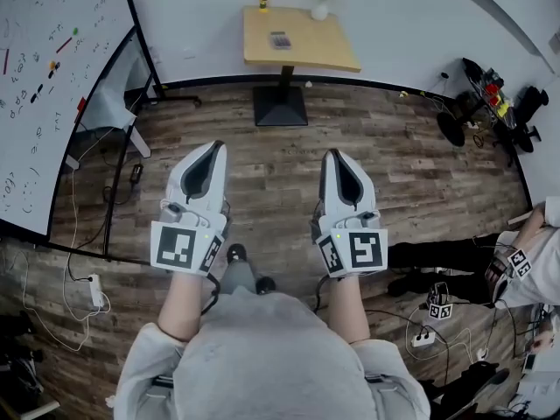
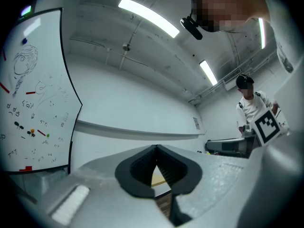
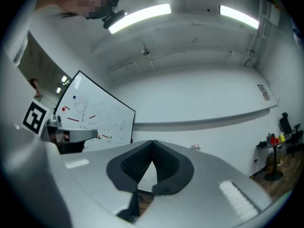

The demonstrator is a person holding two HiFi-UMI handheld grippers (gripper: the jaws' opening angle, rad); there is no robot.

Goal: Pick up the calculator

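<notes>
Left hand-held gripper [image 1: 216, 147] and right hand-held gripper [image 1: 332, 154] are hovering closed, empty; calculator [image 1: 279, 39] is lying near the middle of the table [image 1: 328, 52], well apart from both.

Colour study: a small grey calculator [image 1: 280, 39] against a pale yellow wooden worktop [image 1: 332, 55] and brown plank flooring [image 1: 262, 173]. The white, black-lined left gripper [image 1: 216, 145] and right gripper [image 1: 331, 153] carry black-and-white square-patterned cubes; red and black marks dot the white whiteboard [image 1: 52, 77].
</notes>
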